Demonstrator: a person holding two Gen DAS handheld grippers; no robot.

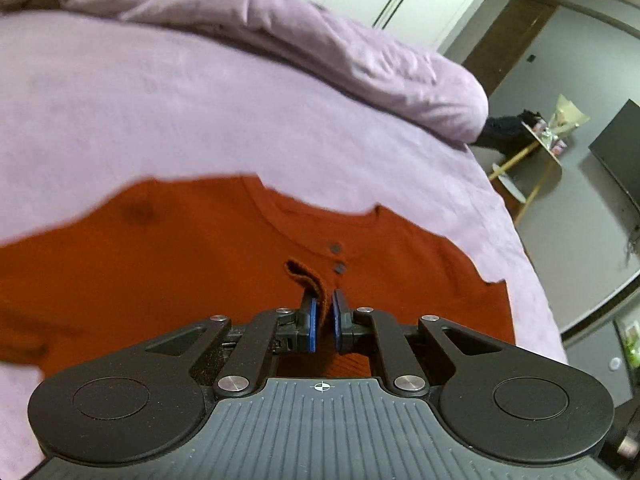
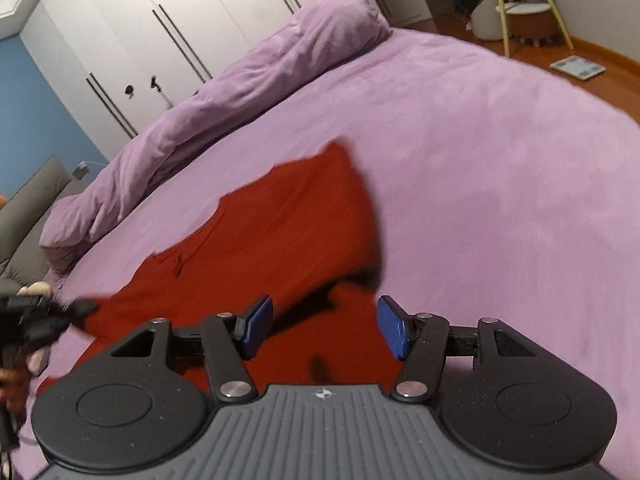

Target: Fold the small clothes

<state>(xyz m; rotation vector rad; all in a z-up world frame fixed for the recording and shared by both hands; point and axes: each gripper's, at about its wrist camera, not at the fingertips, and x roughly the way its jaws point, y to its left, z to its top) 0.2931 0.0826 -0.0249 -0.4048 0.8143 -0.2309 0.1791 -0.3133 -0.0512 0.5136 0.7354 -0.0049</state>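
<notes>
A small rust-orange knitted top with a buttoned neckline (image 1: 168, 280) lies spread on a wide bed covered by a lilac sheet (image 1: 160, 112), its collar toward the far side and two dark round buttons (image 1: 337, 257) set one below the other under the neck opening. The left gripper (image 1: 325, 312), a black two-finger tool with blue pads, has its jaws drawn almost together and pinches a small fold of the orange knit that rises between the pads, just below the buttons. In the right wrist view the same garment looks deeper red, with one part of it lifted and blurred toward the bed's far side. The right gripper (image 2: 324, 326) hangs over the near part of the garment with its blue pads (image 2: 394, 332) standing well apart; cloth lies beneath and between them, but neither pad presses on it. At the left edge of that view a hand (image 2: 18, 364) carries the other black tool, its tip at the garment's edge. A rolled lilac duvet (image 2: 208, 100) lies along the far side of the bed, in front of white wardrobe doors (image 2: 168, 20).
</notes>
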